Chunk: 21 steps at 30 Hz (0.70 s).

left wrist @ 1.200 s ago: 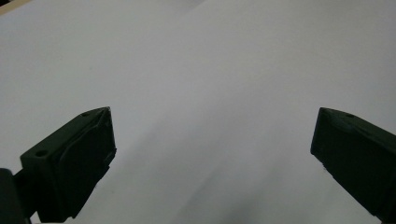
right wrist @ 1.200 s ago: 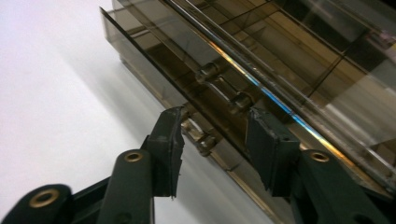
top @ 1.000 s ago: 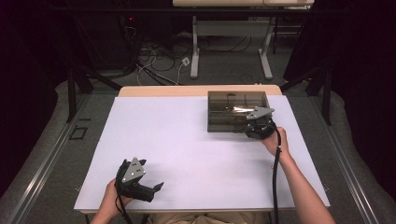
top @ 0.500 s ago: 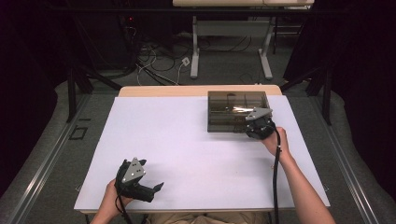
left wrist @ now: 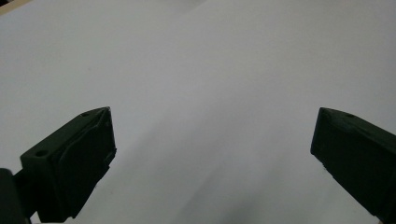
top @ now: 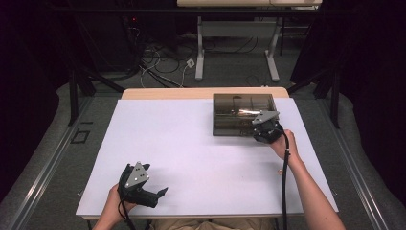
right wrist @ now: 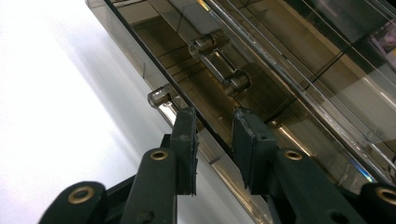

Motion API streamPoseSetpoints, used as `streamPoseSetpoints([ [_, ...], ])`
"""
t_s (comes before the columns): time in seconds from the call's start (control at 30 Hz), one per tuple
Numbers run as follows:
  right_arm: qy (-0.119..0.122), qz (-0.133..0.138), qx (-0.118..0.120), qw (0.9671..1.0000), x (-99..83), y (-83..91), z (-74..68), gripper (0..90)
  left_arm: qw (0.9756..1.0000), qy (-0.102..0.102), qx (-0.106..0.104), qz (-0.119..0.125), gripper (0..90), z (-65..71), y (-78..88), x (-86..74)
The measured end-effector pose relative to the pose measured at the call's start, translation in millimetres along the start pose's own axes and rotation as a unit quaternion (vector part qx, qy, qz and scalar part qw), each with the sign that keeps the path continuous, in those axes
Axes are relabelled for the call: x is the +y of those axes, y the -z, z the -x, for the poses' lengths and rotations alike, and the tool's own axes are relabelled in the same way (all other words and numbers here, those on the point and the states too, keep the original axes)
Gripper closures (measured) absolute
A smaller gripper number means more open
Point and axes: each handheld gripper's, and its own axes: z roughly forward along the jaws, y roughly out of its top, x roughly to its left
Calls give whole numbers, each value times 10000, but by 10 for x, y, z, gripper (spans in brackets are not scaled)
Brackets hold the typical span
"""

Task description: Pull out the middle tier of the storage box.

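Left gripper (top: 160, 192) sits low near the front edge of the smooth white surface (top: 191, 153), fingers spread wide and released – plenty of open room around it. Right gripper (right wrist: 215, 135) hasn't budged since before – its fingers have just been narrowing around the near wall of the smoky clear-plastic box (top: 239, 103) at the far right, not visibly clamped on it.

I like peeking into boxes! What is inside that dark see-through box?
Inside the smoky box you can see dividers and clear bar handles. The compartments look bare, but tint and glare hide some corners.
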Motion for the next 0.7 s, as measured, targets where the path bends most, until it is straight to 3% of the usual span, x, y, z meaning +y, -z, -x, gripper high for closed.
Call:
streamPoseSetpoints([
  [0.7,232,-235,289,9990,15,51,-13,711,10000,-15,-47,-25,0,1,14,1],
])
